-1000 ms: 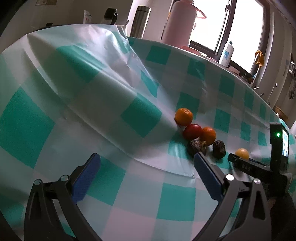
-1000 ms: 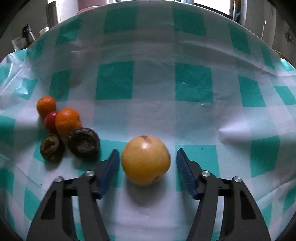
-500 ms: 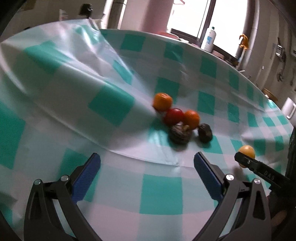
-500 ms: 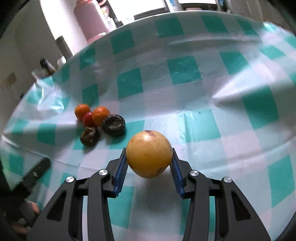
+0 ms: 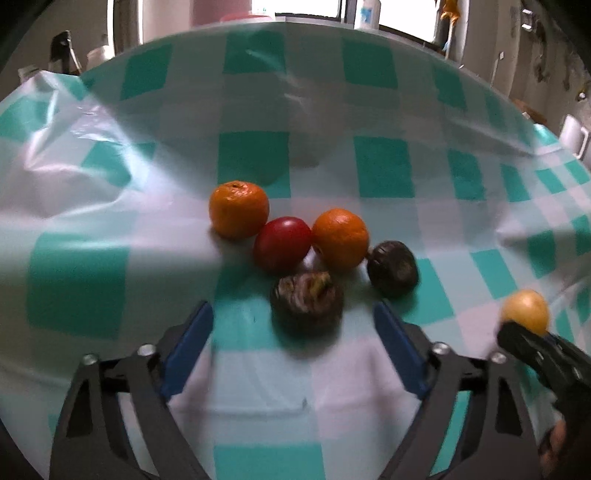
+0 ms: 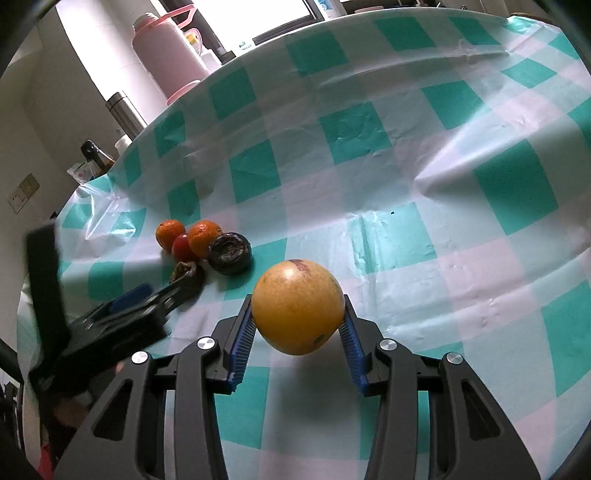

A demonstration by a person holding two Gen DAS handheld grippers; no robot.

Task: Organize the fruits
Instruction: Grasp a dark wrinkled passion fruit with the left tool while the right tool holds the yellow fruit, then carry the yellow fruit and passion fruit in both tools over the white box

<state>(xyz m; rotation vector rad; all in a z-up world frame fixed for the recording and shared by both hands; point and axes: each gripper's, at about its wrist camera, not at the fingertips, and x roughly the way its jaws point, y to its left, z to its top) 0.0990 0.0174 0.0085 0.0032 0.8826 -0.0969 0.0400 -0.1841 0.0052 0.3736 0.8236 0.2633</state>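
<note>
Daylight from a blown-out window (image 6: 255, 14) lit both fisheye views; the left wrist view was motion-blurred, edges bowed and darkly vignetted.

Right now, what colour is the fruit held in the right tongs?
Yellow-orange fruit, with a reddish-brown patch on top; clearest in the right wrist view.

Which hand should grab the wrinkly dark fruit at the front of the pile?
Probably the left. The left gripper points straight at the wrinkly fruit, which lies just ahead of its closing jaws, not yet touched. The right gripper is busy: it is clamped on the yellow fruit.
</note>
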